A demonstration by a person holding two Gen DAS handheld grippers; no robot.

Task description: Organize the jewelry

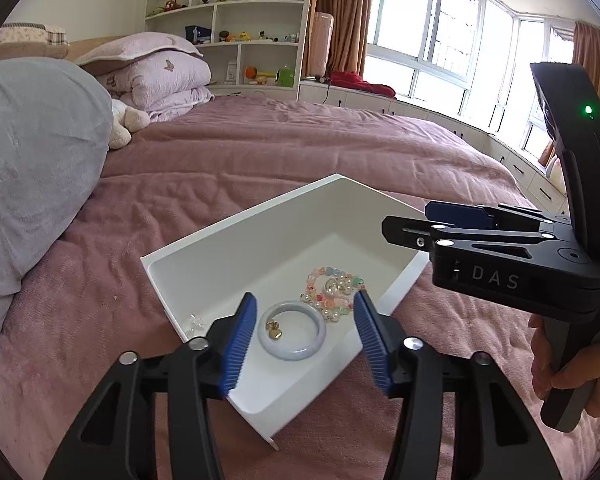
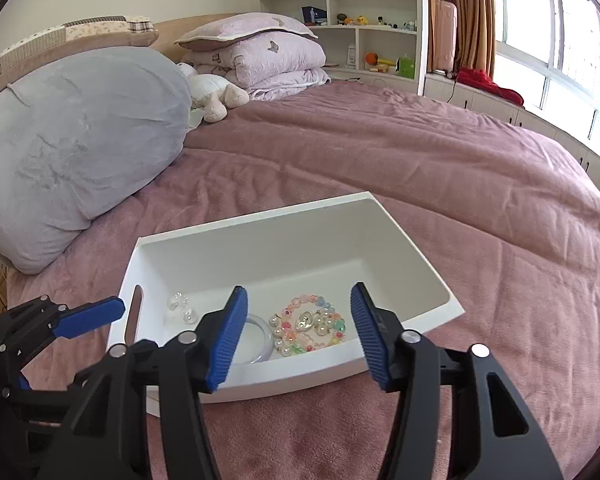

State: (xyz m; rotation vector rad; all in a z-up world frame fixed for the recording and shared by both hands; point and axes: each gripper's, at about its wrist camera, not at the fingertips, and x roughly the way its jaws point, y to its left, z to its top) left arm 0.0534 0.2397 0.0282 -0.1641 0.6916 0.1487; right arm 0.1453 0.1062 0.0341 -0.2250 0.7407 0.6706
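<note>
A white box lies on the pink bedspread. Inside it are a pale lilac bangle, a small gold pendant inside the bangle's ring, a pastel bead bracelet with pearls and a small clear crystal piece. My left gripper is open and empty above the near end of the box, over the bangle. My right gripper is open and empty above the box's near wall, over the bead bracelet; it also shows from the side in the left wrist view.
A big grey pillow lies to the left of the box. A plush toy and folded lilac quilts sit at the head of the bed. A white shelf with toys and windows stand beyond the bed.
</note>
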